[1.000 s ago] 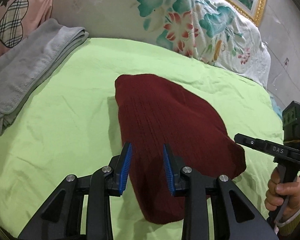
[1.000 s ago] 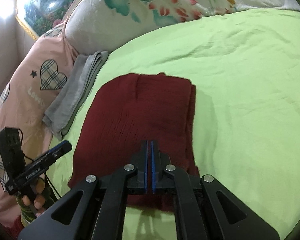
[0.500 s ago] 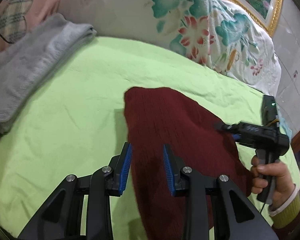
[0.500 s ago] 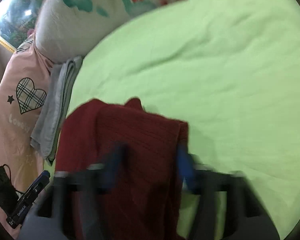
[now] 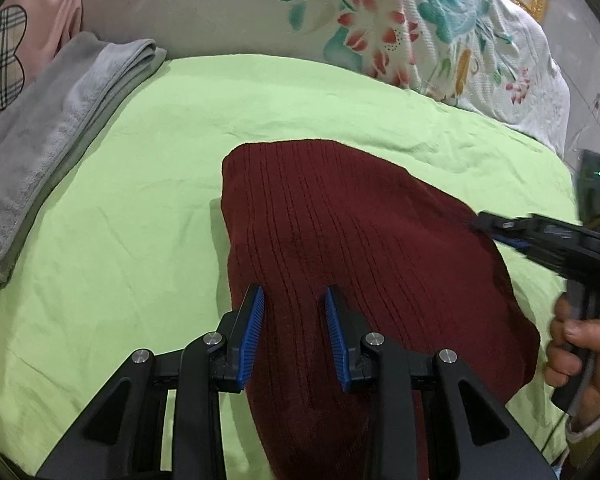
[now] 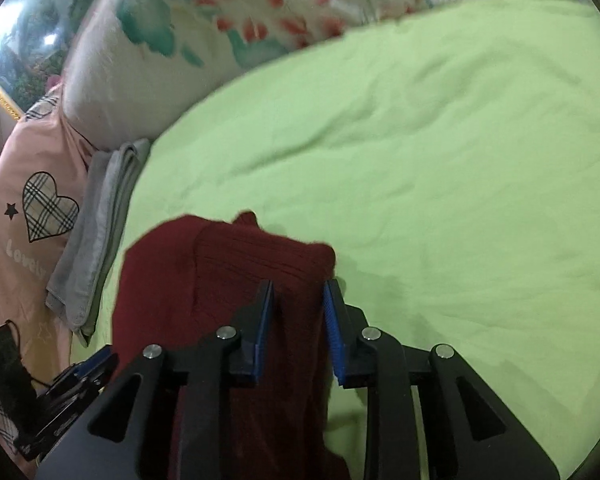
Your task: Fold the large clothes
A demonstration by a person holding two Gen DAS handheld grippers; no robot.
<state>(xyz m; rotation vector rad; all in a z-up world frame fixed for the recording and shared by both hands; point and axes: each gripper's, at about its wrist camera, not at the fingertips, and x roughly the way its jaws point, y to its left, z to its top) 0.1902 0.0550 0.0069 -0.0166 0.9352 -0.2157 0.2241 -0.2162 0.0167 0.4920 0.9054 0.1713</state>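
Observation:
A dark red ribbed sweater (image 5: 340, 248) lies folded on the green bed sheet (image 5: 140, 200); it also shows in the right wrist view (image 6: 228, 272). My left gripper (image 5: 294, 316) is open, its blue pads just above the sweater's near left part, holding nothing. My right gripper (image 6: 298, 312) is open over the sweater's right edge, empty. In the left wrist view the right gripper (image 5: 496, 228) reaches in from the right, at the sweater's right edge, held by a hand (image 5: 580, 352). The left gripper (image 6: 80, 372) shows at the lower left of the right wrist view.
A folded grey towel (image 5: 52, 136) lies on the left of the bed, also in the right wrist view (image 6: 100, 232). A floral pillow (image 5: 380, 28) and a pink heart-print pillow (image 6: 32, 216) line the head of the bed. Green sheet (image 6: 440, 180) stretches right of the sweater.
My right gripper opened from shut and moved forward over the sweater's right edge. My left gripper stayed open and shifted slightly forward over the sweater.

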